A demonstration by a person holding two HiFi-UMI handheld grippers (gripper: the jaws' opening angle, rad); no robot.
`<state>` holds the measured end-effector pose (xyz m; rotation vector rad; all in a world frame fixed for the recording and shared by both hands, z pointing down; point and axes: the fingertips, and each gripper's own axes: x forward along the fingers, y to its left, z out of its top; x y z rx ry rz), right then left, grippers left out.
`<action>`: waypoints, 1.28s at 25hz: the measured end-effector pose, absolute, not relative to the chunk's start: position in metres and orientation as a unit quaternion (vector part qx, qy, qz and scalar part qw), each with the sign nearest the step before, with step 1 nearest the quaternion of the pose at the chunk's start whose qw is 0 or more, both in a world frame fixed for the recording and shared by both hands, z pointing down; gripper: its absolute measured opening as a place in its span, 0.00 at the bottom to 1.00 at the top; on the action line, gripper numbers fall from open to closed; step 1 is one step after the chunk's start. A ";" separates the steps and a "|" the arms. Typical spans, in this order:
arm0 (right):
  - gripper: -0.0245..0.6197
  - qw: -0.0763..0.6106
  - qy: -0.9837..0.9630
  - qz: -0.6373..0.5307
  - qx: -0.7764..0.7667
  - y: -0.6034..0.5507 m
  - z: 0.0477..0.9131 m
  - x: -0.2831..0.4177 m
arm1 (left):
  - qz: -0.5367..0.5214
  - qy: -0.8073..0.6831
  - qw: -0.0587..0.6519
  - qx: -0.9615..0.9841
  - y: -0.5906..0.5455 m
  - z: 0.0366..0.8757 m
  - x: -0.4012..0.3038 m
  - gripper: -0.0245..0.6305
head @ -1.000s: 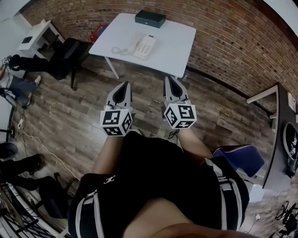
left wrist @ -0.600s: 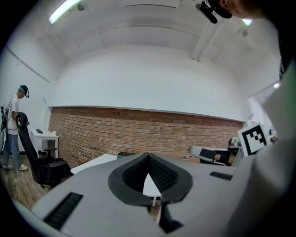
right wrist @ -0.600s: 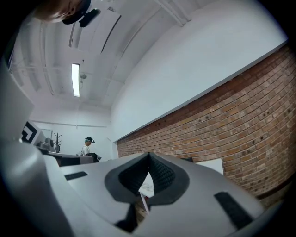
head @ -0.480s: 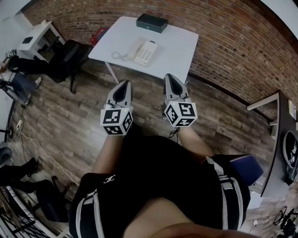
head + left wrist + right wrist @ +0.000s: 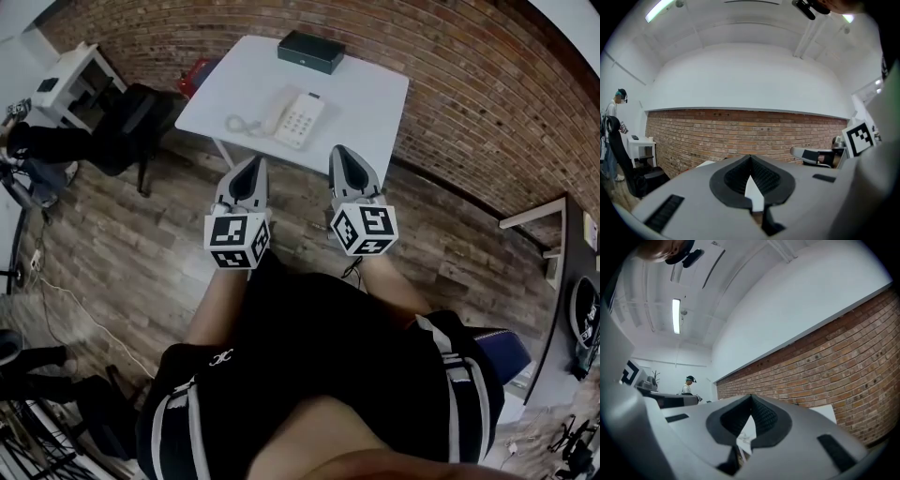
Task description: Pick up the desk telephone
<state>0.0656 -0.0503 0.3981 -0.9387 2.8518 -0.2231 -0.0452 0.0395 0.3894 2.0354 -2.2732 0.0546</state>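
fingers (image 5: 247, 180) seemingly short of desk telephone (image 5: 296, 118)

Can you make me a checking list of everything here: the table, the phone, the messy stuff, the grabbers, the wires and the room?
Surface: white table, standing against the brick wall.
Job's things: desk telephone lies on the table, handset on it, untouched.
Clutter: dark box at the table's far edge.
Grippers: left gripper and right gripper both shut, nothing between the jaws, side by side short of the table.
Cables: coiled cord left of the telephone; thin cable on the floor.
Surroundings: wooden floor, black chair, small white desk at left.
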 end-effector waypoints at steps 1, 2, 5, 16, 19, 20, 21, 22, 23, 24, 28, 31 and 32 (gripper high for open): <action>0.04 0.065 0.945 -0.075 -0.312 -0.058 0.399 0.059 | 0.019 -0.742 0.042 0.669 0.032 0.388 -0.050 0.04; 0.04 0.065 0.945 -0.078 -0.312 -0.065 0.399 0.053 | 0.017 -0.739 0.042 0.672 0.024 0.386 -0.055 0.04; 0.04 0.065 0.942 -0.094 -0.316 -0.087 0.400 0.032 | 0.008 -0.730 0.048 0.682 0.002 0.382 -0.075 0.04; 0.04 0.045 0.932 -0.110 -0.342 -0.163 0.402 -0.052 | 0.021 -0.715 0.067 0.695 -0.080 0.381 -0.167 0.04; 0.04 0.036 0.927 -0.116 -0.354 -0.182 0.404 -0.072 | 0.028 -0.708 0.085 0.701 -0.100 0.390 -0.191 0.04; 0.04 0.033 0.926 -0.117 -0.358 -0.188 0.405 -0.078 | 0.030 -0.705 0.089 0.703 -0.107 0.392 -0.198 0.04; 0.04 0.030 0.924 -0.119 -0.362 -0.194 0.407 -0.084 | 0.031 -0.701 0.094 0.706 -0.113 0.395 -0.205 0.04; 0.04 0.027 0.922 -0.122 -0.366 -0.200 0.409 -0.090 | 0.031 -0.698 0.098 0.709 -0.120 0.397 -0.212 0.04; 0.04 0.024 0.920 -0.126 -0.371 -0.205 0.411 -0.096 | 0.032 -0.693 0.104 0.713 -0.127 0.399 -0.219 0.04; 0.04 0.022 0.917 -0.131 -0.376 -0.211 0.414 -0.100 | 0.032 -0.686 0.111 0.718 -0.134 0.402 -0.225 0.04; 0.04 0.012 0.905 -0.138 -0.401 -0.233 0.421 -0.118 | 0.034 -0.662 0.131 0.737 -0.161 0.411 -0.247 0.04; 0.04 -0.002 0.898 -0.138 -0.418 -0.249 0.430 -0.127 | 0.040 -0.642 0.140 0.753 -0.180 0.419 -0.259 0.04; 0.04 -0.008 0.895 -0.139 -0.424 -0.253 0.434 -0.127 | 0.044 -0.634 0.144 0.759 -0.186 0.423 -0.260 0.04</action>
